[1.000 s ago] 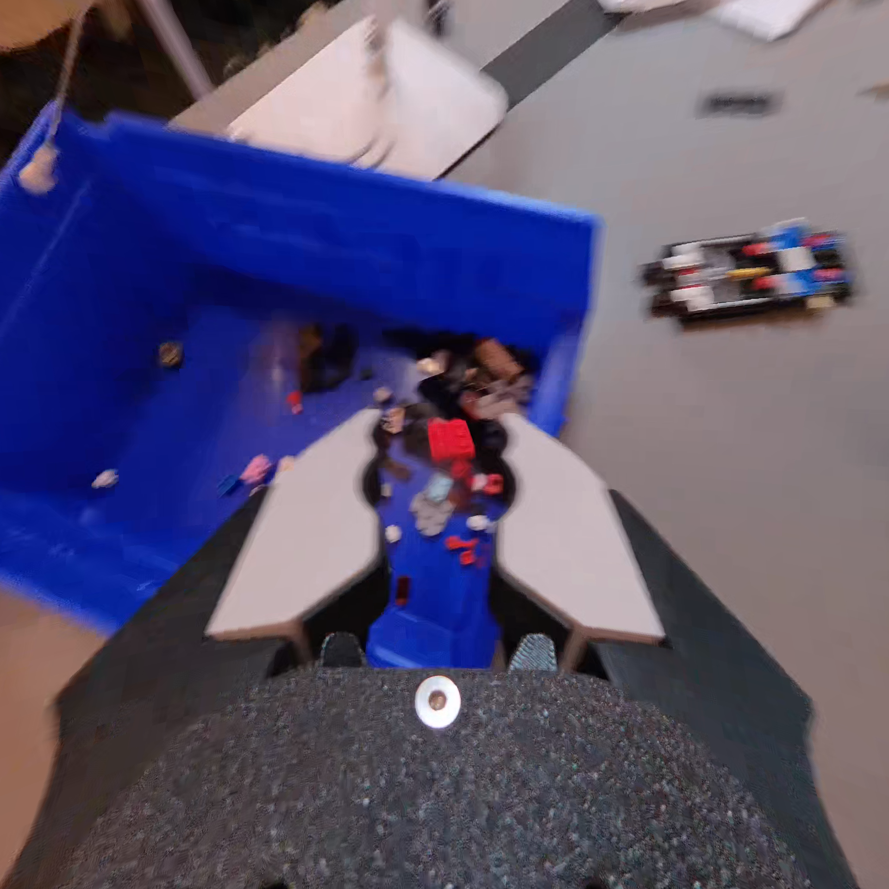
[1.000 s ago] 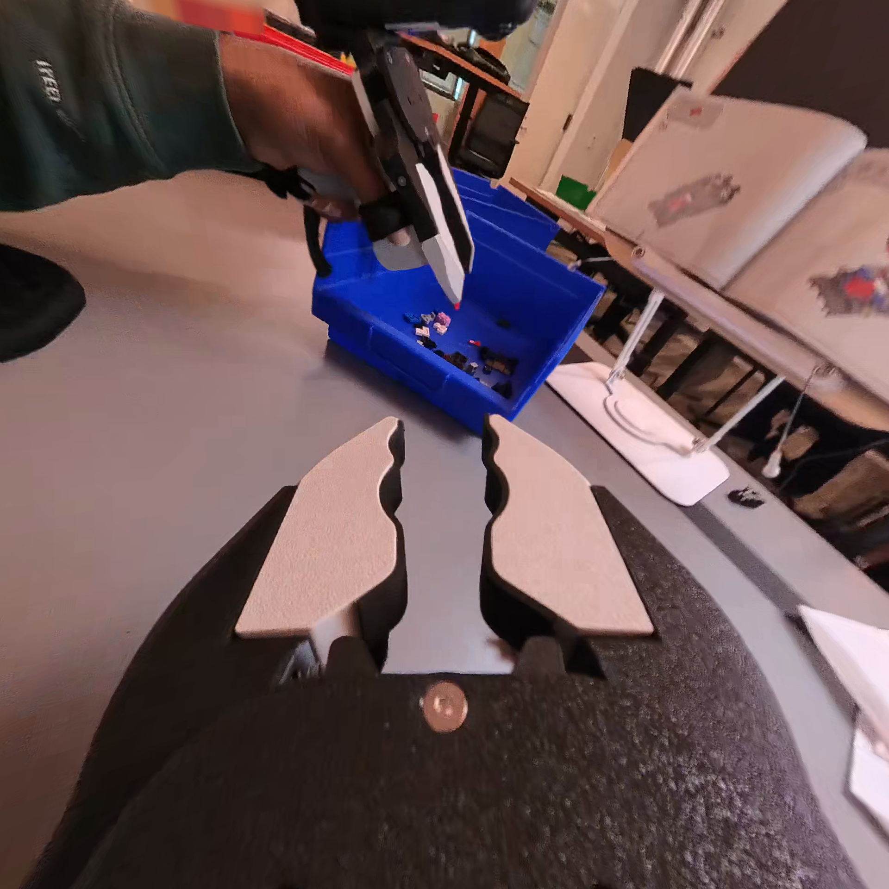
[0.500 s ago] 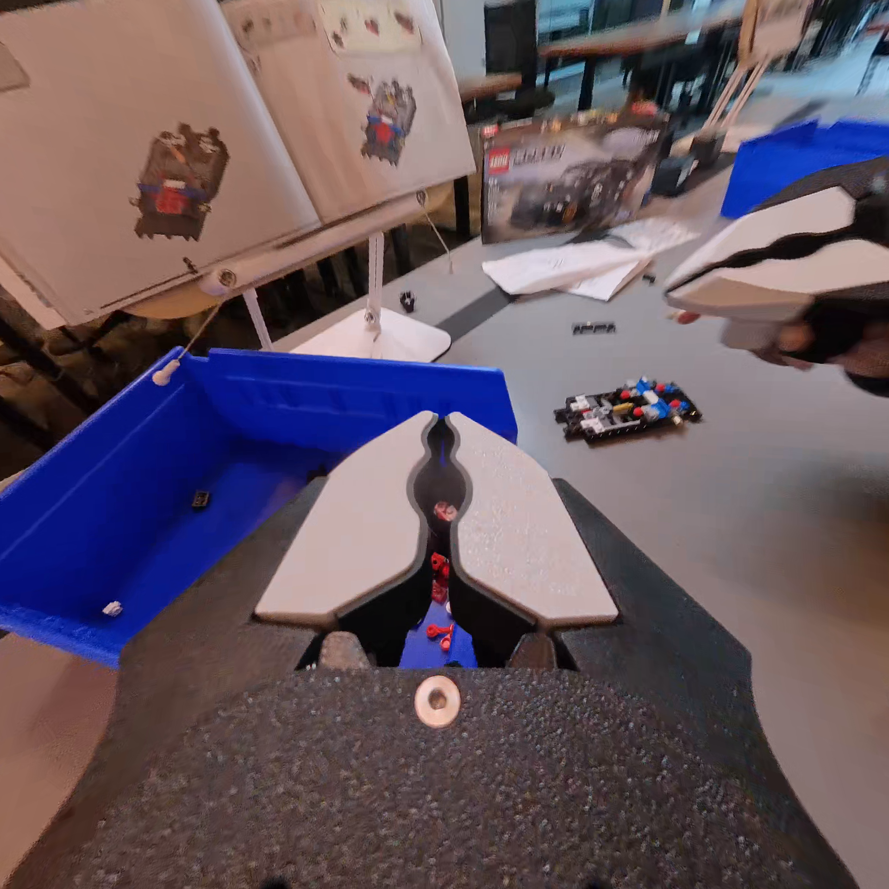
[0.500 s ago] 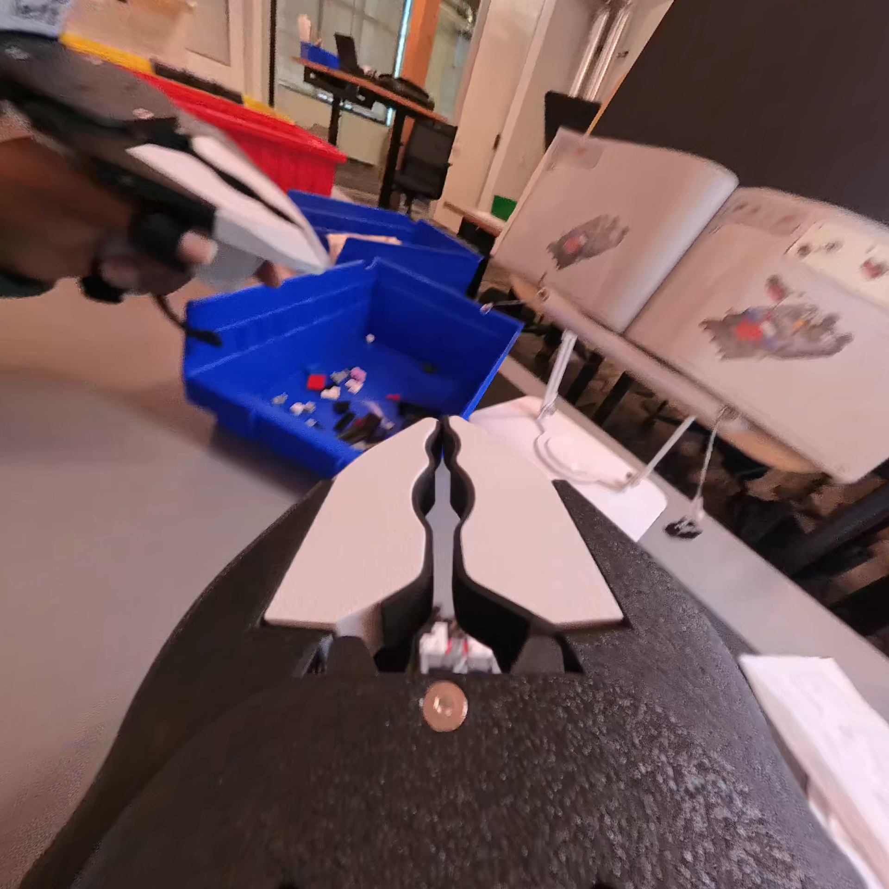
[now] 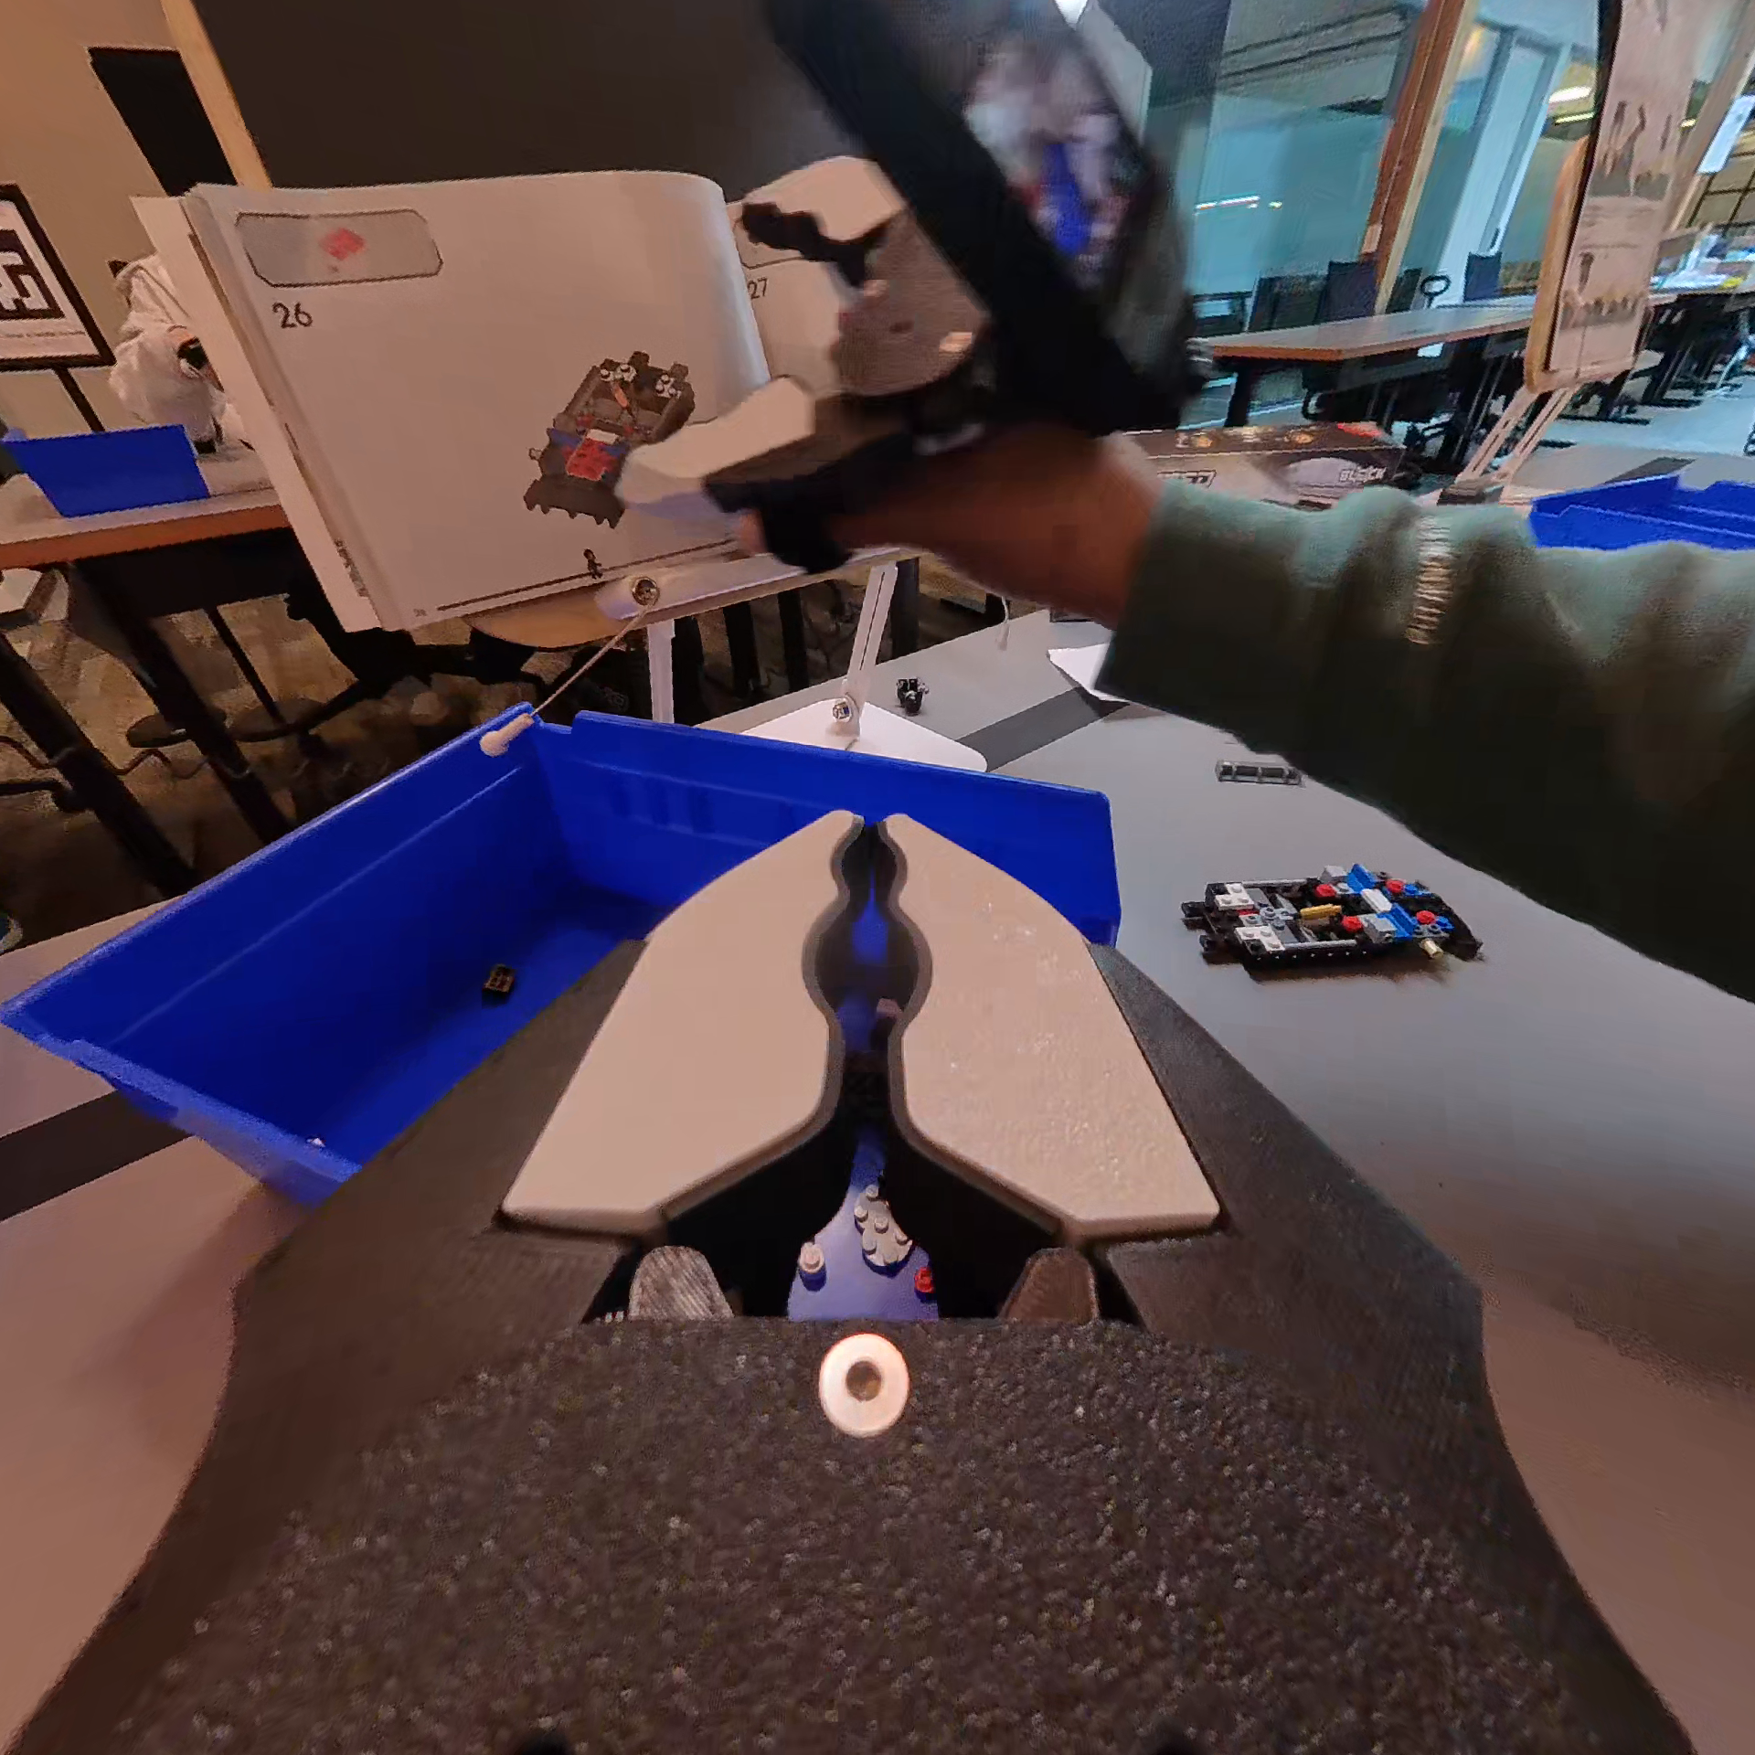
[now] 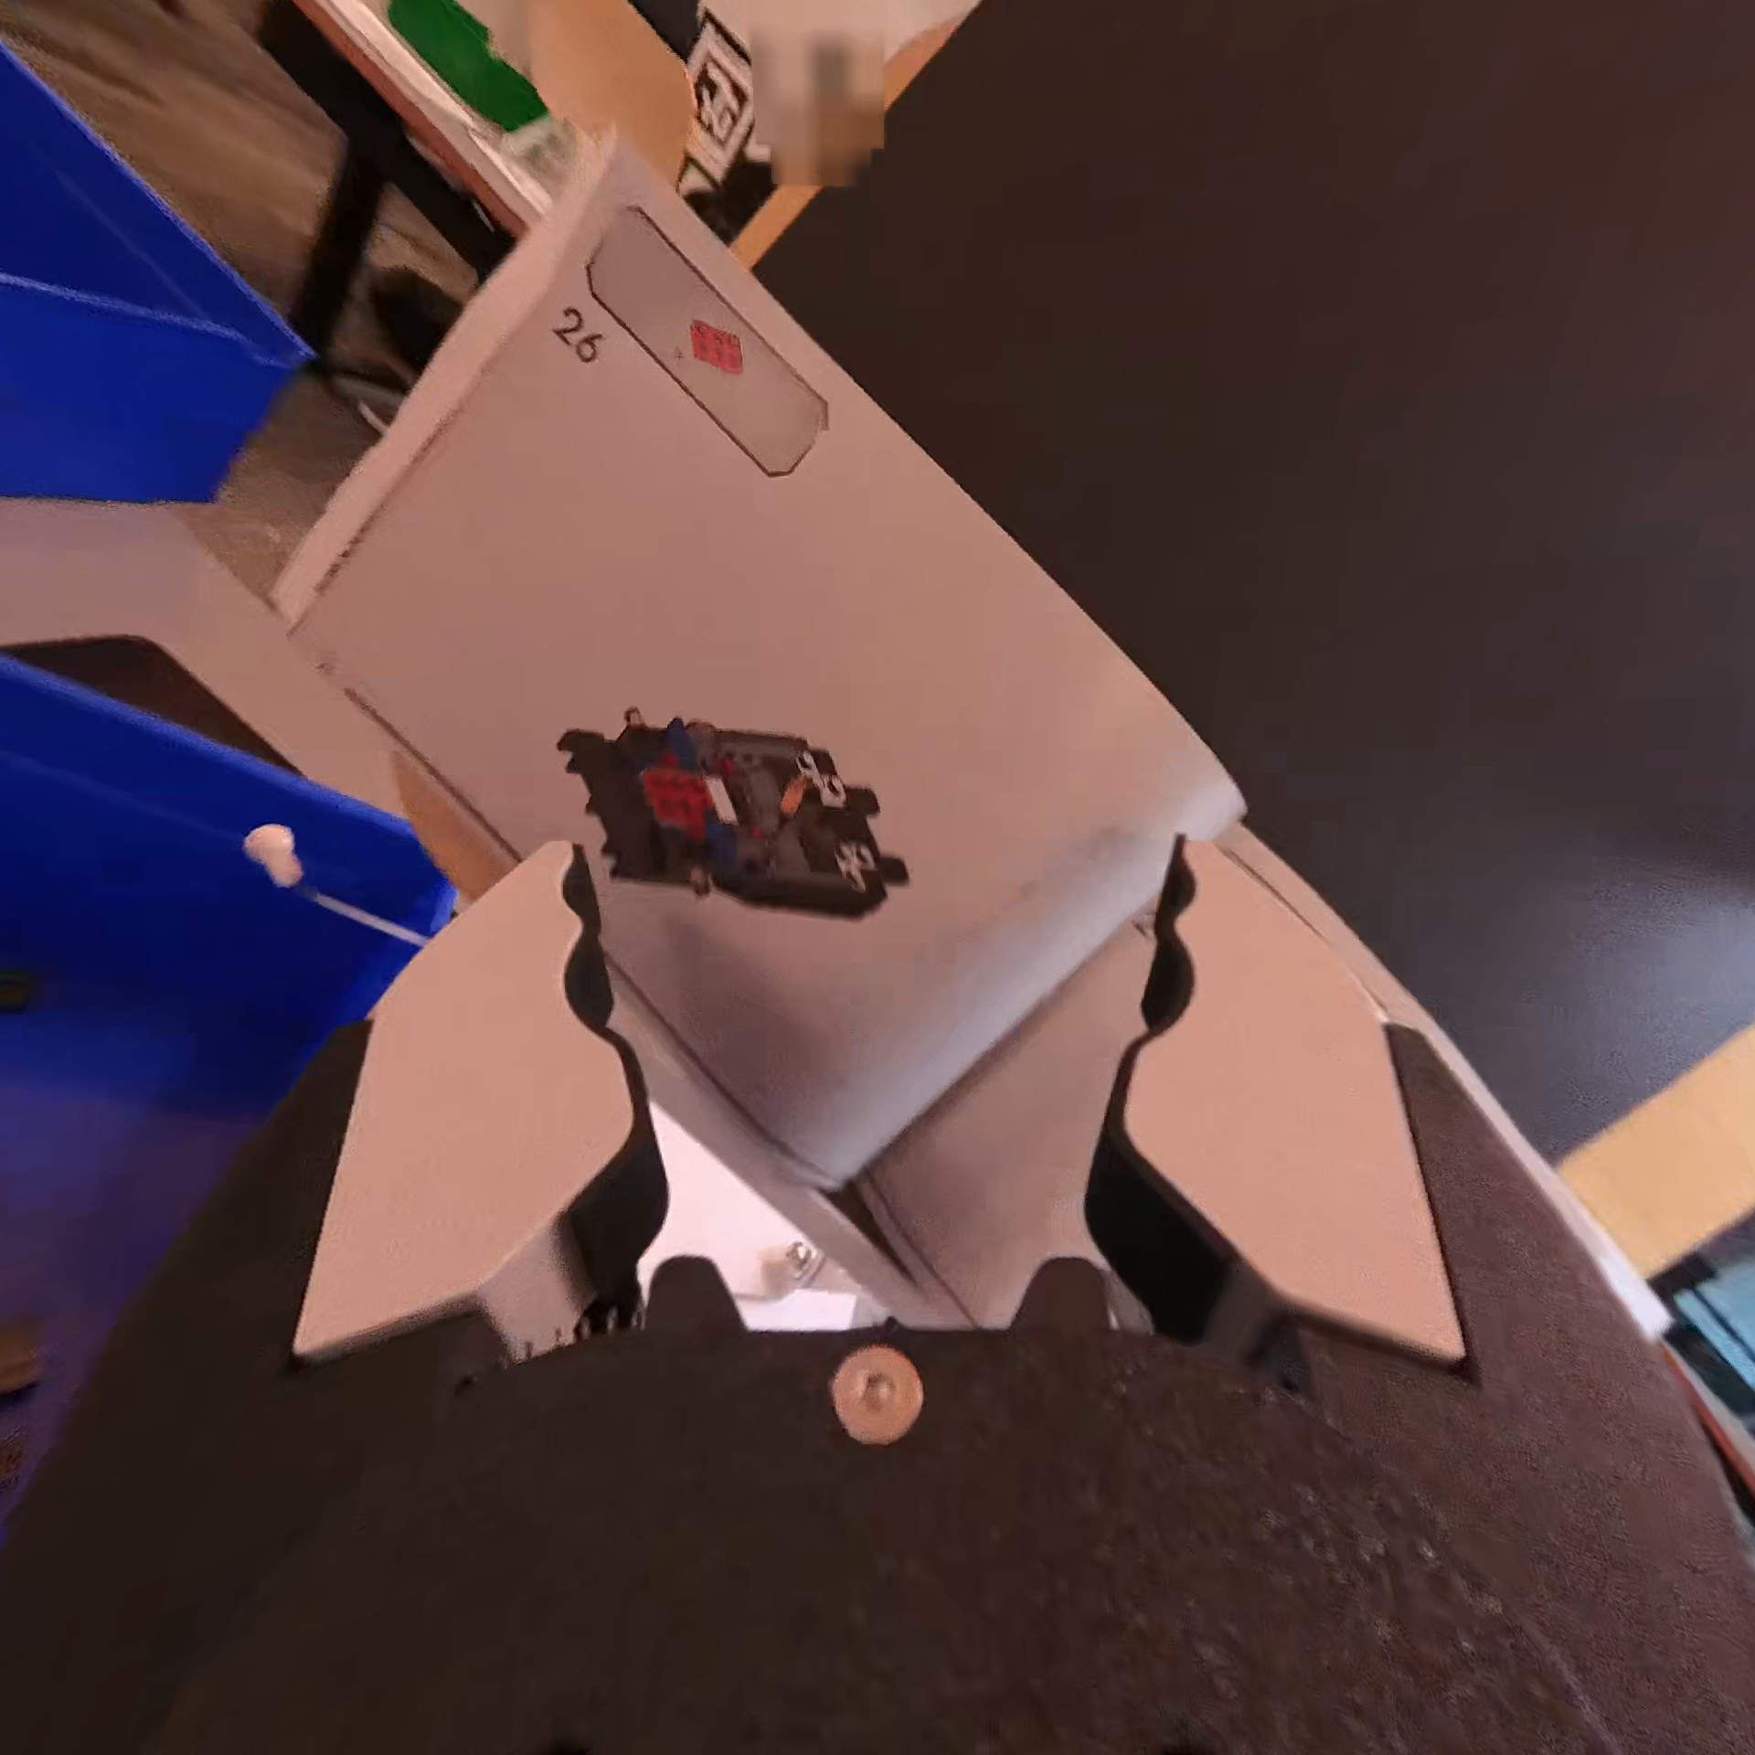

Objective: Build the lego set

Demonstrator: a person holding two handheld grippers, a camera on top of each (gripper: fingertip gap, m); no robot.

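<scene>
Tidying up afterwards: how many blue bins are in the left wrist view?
3: one right under the shut left hand-held gripper, one on the far-left table, one at far right behind the sleeve. Others may be hidden.

Your grippers (image 5: 869, 836) (image 6: 874, 883) had grainy black bodies, grey scalloped fingers (image 5: 722, 1026) and a silver screw (image 5: 862, 1380) behind them; your sleeve (image 5: 1443, 684) was green.

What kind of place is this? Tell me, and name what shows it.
Probably a shared workshop or lab set up for building toy brick models: an open instruction booklet on a stand, a blue bin of loose bricks, a half-built brick car on the grey table, and more long tables behind.
</scene>
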